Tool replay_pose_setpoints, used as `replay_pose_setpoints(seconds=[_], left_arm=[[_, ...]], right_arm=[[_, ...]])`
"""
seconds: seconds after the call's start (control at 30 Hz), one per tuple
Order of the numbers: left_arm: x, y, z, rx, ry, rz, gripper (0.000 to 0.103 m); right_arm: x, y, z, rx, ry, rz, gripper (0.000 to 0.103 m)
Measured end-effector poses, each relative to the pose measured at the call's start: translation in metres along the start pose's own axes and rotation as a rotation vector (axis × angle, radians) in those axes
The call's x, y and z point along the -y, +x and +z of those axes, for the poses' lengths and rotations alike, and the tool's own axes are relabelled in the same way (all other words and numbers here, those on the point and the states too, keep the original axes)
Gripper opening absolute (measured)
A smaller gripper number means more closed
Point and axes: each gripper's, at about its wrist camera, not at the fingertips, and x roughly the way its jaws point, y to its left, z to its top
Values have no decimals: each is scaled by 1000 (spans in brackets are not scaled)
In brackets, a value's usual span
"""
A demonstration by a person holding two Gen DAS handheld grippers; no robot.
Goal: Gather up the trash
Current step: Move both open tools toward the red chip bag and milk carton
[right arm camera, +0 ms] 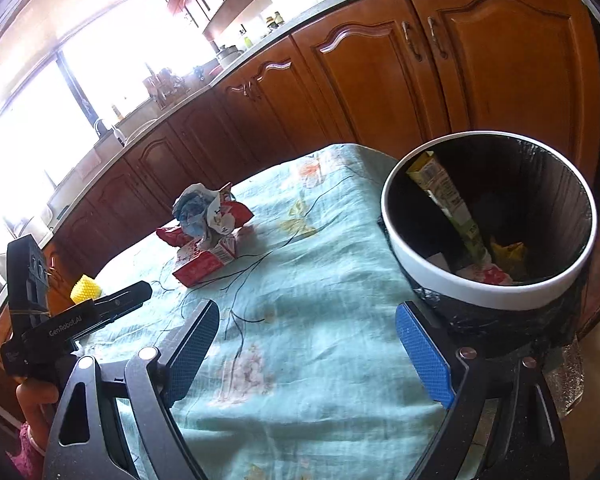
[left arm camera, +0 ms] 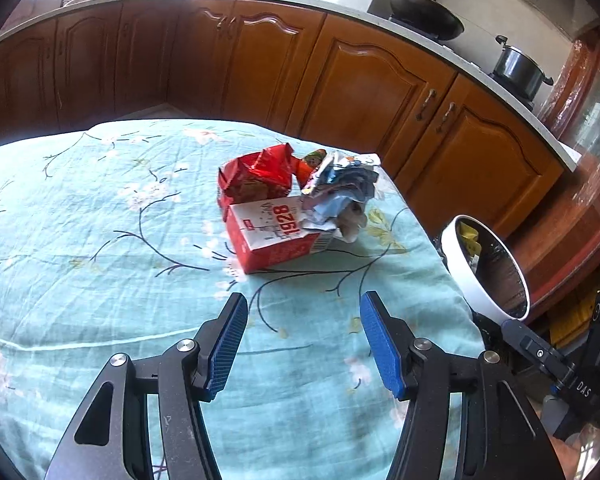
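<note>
The trash sits in a small heap on the table, toward its far edge on the side nearest the bin: a red-and-white carton (left arm camera: 272, 236) lying on its side, a crinkled red wrapper (left arm camera: 256, 178) touching it from behind, and a crumpled wad of blue-and-white paper (left arm camera: 342, 192) resting partly on the carton's end. The table wears a pale green floral cloth (left arm camera: 100, 240), wrinkled, which hangs over the edges. Just off the table's right-hand edge stands a white-rimmed bin (right arm camera: 488, 296) with a black liner; inside it a long yellow-green package (right arm camera: 448, 204) leans against the wall, with some yellow and red scraps at the bottom. The left gripper (left arm camera: 304, 344) hovers over the near part of the cloth, its blue-padded jaws spread with nothing between them. The right gripper (right arm camera: 308, 354) hangs over the near corner beside the bin, jaws spread wide and empty. Wooden kitchen cabinets (left arm camera: 360, 92) run behind the table.
</note>
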Motion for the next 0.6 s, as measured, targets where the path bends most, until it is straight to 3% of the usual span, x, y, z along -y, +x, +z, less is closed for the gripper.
replay_pose_setpoints(seconds=[0.3, 0.6], left_arm=[[-20, -6, 8, 20, -29, 26, 58], [-36, 7, 22, 18, -33, 52, 58]], right_arm=[[-27, 18, 4, 7, -39, 13, 91], [-51, 45, 17, -25, -41, 93, 91]])
